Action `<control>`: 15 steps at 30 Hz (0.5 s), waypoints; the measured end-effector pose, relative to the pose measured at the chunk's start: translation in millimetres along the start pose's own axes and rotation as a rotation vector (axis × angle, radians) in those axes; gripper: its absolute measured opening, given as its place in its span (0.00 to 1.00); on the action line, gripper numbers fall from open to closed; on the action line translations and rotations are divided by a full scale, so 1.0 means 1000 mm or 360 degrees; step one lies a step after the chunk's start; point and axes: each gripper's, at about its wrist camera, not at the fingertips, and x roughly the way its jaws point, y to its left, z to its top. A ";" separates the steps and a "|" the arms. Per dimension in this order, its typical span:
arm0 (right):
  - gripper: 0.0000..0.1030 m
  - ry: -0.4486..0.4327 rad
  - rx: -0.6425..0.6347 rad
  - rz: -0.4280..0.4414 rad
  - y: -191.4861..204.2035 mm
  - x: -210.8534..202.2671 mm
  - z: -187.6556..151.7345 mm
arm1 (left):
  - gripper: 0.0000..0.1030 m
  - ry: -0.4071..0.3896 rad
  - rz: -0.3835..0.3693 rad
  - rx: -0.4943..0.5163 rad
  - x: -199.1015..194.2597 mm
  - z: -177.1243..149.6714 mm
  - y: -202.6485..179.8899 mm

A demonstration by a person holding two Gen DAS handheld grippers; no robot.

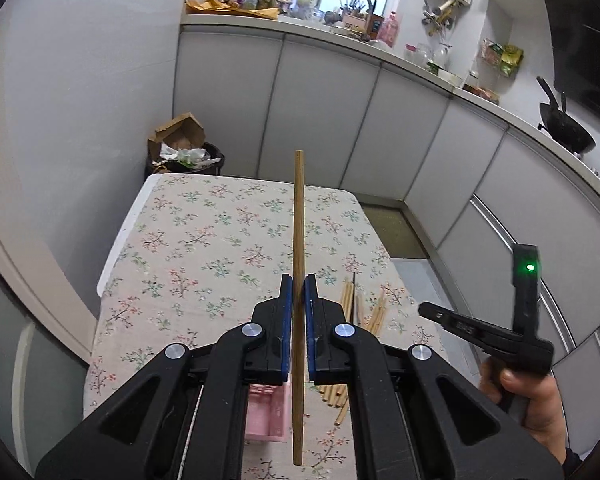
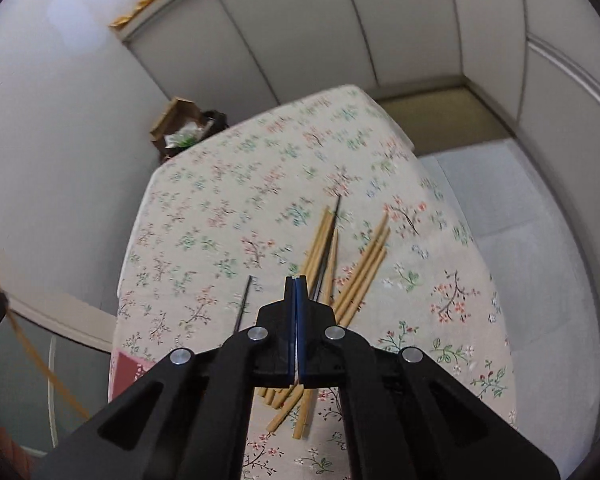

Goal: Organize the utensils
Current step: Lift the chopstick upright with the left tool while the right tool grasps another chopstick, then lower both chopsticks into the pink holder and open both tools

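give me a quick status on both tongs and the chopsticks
Left tongs shut on one wooden chopstick. Right tongs shut, empty. Loose chopsticks on the floral table. Nothing in the way.

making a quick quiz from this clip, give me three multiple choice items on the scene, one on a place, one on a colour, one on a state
1. Where does the pile of chopsticks lie?
A. on the floral tablecloth
B. in the bin
C. on the counter

2. What colour are the pads of the left gripper?
A. red
B. blue
C. white

3. What is the left gripper doing?
A. standing open and empty
B. shut on a spoon
C. shut on a wooden chopstick

Answers:
1 A, the sticks lie scattered on the flowered cloth.
2 B, blue strips line the inner faces of both fingers.
3 C, one stick stands clamped between the pads, clear of the table.
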 end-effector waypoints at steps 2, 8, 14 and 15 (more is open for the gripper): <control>0.00 0.0137 0.0004 0.0012 -0.003 0.023 -0.004 | 0.05 0.0026 0.0005 -0.0017 0.002 -0.002 0.006; 0.28 0.0371 0.0040 -0.0032 -0.012 0.085 -0.004 | 0.05 0.0048 -0.0040 -0.0022 0.000 -0.004 0.007; 0.26 0.0465 -0.0063 -0.0144 -0.006 0.123 0.001 | 0.05 0.0084 -0.0049 -0.0014 0.007 -0.006 0.006; 0.21 0.0478 -0.0060 -0.0158 -0.007 0.128 0.001 | 0.05 0.0085 -0.0053 -0.0020 0.008 -0.006 0.007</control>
